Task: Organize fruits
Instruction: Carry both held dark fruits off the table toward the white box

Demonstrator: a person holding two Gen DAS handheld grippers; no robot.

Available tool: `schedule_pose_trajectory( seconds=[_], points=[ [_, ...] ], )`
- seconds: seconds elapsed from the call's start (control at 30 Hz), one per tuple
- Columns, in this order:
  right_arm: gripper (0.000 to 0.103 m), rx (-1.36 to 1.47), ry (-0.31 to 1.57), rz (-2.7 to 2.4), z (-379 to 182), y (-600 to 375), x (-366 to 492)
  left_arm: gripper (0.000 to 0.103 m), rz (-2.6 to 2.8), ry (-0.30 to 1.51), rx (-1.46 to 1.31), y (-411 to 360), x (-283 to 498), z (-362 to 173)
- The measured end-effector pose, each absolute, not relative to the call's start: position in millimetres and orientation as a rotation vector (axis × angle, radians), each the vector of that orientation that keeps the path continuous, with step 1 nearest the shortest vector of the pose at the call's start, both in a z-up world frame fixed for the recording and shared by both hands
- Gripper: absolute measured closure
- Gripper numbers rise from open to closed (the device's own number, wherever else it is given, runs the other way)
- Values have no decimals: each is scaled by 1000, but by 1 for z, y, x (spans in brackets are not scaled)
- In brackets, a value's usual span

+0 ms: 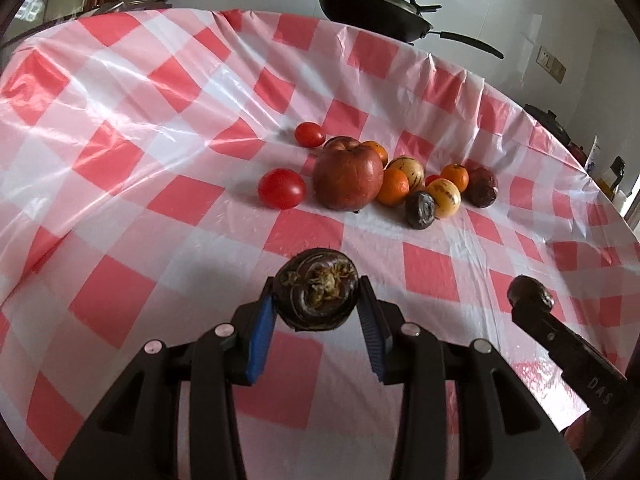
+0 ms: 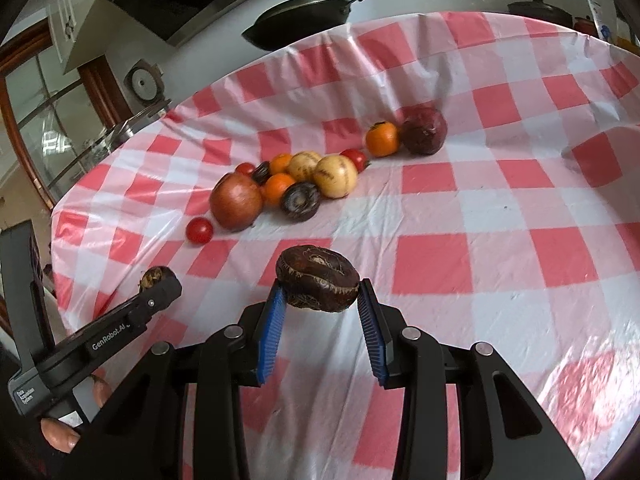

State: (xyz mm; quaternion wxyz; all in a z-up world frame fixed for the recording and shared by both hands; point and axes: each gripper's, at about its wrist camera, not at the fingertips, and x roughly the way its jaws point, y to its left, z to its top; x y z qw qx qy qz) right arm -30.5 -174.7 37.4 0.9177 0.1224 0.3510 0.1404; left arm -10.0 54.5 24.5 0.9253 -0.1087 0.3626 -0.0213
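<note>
Two dark brown water chestnuts, one per gripper. Left gripper (image 1: 318, 300): blue-padded fingers (image 1: 259, 336) clamped on a water chestnut (image 1: 319, 294), raised above the checkered desk (image 1: 120, 92). Right gripper (image 2: 320, 298): fingers likewise clamped on a second water chestnut (image 2: 318, 283). At 12 o'clock from the left one, a fruit cluster: red apple (image 1: 347, 174), cherry tomato (image 1: 281, 189) at its 9 o'clock, tangerine (image 1: 394, 186) at 3 o'clock. Farther back, black wok (image 1: 372, 12).

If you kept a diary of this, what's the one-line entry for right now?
left gripper: holds dark brown round fruit | right gripper: holds another | fruit pile: on checkered tablecloth
</note>
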Motion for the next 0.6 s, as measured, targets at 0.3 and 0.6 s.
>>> schedule_pose_trajectory(
  seconds=[0.3, 0.6],
  points=[
    [66, 257, 719, 384, 42, -151, -72, 63, -23, 723, -227, 76, -61, 27],
    [66, 218, 744, 464, 39, -123, -107, 63, -15, 733, -169, 92, -106, 29]
  ],
)
